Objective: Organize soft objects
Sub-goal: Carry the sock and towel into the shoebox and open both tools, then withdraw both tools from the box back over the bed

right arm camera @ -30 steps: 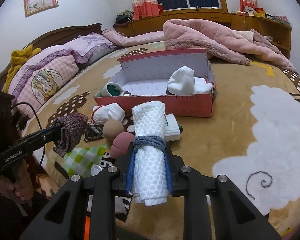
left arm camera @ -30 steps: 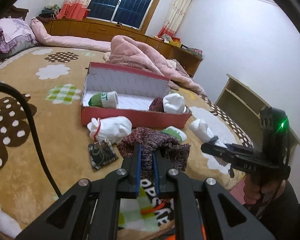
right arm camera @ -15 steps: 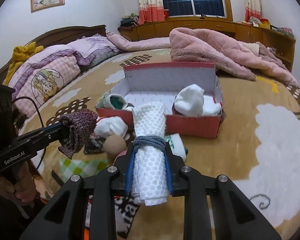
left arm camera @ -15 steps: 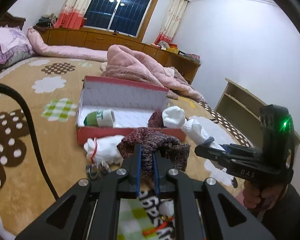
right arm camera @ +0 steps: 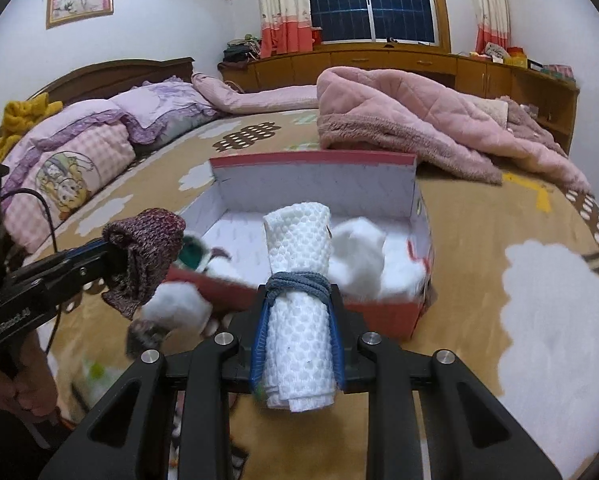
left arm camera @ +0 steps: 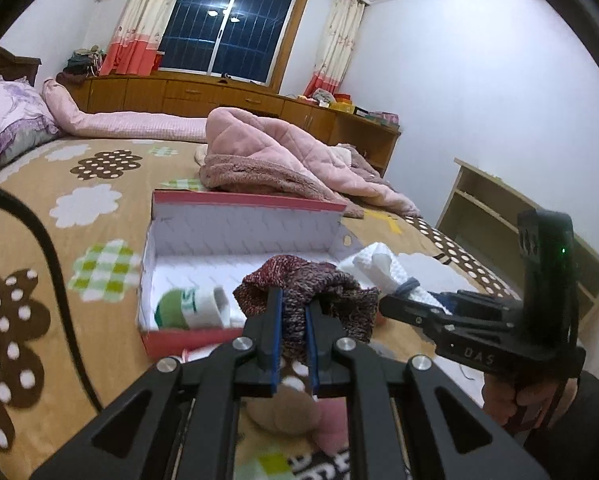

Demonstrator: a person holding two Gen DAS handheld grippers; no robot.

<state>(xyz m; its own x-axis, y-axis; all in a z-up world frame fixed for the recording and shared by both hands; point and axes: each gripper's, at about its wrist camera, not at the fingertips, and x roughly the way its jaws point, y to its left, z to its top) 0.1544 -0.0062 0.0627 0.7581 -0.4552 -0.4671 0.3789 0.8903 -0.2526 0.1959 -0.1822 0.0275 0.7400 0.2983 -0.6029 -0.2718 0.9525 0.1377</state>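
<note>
Maroon knit fills my left gripper (left arm camera: 293,322): both blue pads are clamped on the bundled knitted piece (left arm camera: 307,296), which hangs at six o'clock in that view. My right gripper (right arm camera: 297,320) is squeezed on the white waffle-weave roll (right arm camera: 297,276) tied with a grey-blue band, again at six o'clock. Compared with a second ago, both bundles have come up off the bedspread and forward, so the red shoebox (left arm camera: 187,338) now sits just ahead of them rather than well beyond. I judge the carry is nearly over and the drop into the box comes next. Inside it a green-and-white sock roll (left arm camera: 191,308) lies near the nine o'clock wall, white rolled socks (right arm camera: 359,252) toward three o'clock. Loose items remain on the tan flower-patterned blanket (left arm camera: 39,240) below the grippers, blurred. Further out at twelve o'clock lies a pink quilted robe (right arm camera: 419,120), then wooden cabinets and a dark window; purple pillows (right arm camera: 99,136) at ten o'clock.
</note>
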